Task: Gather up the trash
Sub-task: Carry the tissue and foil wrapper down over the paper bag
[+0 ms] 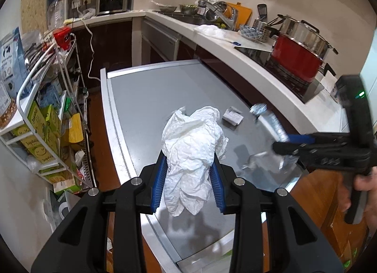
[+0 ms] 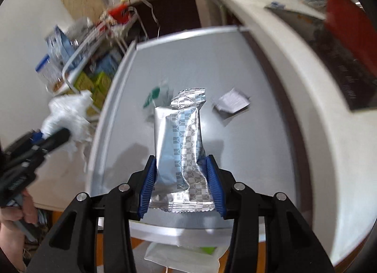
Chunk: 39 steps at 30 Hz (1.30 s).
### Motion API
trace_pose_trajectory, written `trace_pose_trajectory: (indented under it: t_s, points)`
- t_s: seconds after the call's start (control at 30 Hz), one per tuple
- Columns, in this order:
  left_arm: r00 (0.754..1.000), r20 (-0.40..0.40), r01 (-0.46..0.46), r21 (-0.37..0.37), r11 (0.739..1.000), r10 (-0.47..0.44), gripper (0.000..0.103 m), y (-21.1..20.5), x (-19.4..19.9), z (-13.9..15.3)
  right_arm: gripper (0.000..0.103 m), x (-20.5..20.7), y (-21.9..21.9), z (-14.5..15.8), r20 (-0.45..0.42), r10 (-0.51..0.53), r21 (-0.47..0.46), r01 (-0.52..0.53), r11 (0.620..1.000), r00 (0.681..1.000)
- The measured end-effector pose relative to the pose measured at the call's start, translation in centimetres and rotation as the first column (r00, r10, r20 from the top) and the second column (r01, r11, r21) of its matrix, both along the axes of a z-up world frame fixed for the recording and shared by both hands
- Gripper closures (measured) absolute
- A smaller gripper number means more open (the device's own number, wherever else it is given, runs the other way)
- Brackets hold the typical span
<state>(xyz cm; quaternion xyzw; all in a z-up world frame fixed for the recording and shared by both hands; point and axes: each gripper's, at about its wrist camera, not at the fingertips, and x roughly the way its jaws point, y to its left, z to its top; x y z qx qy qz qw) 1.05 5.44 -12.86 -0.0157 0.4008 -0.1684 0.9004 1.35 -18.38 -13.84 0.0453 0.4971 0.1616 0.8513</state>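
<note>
At lower centre of each wrist view, the left gripper [image 1: 188, 178] clamps crumpled white tissue [image 1: 193, 145] and the right gripper [image 2: 181, 178] pinches a silver snack wrapper [image 2: 179, 145]. Both grips should hold firm during the carry, since the grey table [image 1: 141, 98] has a small paper scrap [image 1: 232, 116] uncollected.

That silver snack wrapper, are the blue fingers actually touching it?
Touching. The right wrist view shows the silver snack wrapper pinched between the right gripper's blue fingers, both pressing its sides, lifted off the grey table.
</note>
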Motion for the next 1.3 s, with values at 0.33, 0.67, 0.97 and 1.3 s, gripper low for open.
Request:
trace_pose_trajectory:
  t_s: [0.33, 0.67, 0.97, 1.3]
  points:
    - [0.997, 0.061, 0.037, 0.012, 0.999, -0.038, 0.067, -1.5, -3.5, 2.9, 0.061, -5.2, -1.1, 5.1, 0.117, -0.013, 0.033, 0.009, 0.999, 0.993]
    - [0.993, 0.081, 0.083, 0.013, 0.996, -0.084, 0.067, -2.7, -8.4, 4.1, 0.061, -11.0, -1.8, 6.9, 0.142, 0.014, 0.055, -0.022, 0.998, 0.99]
    - [0.989, 0.057, 0.135, 0.027, 0.99, -0.136, 0.067, -3.6, -12.1, 3.8, 0.061, -15.6, -2.7, 5.9, 0.09, 0.062, 0.045, -0.067, 0.997, 0.994]
    - [0.973, -0.083, 0.223, 0.069, 0.972, -0.217, 0.067, -5.2, -16.1, -0.3, 0.061, -18.9, -2.8, -0.2, -0.101, 0.106, 0.039, -0.102, 0.994, 0.989]
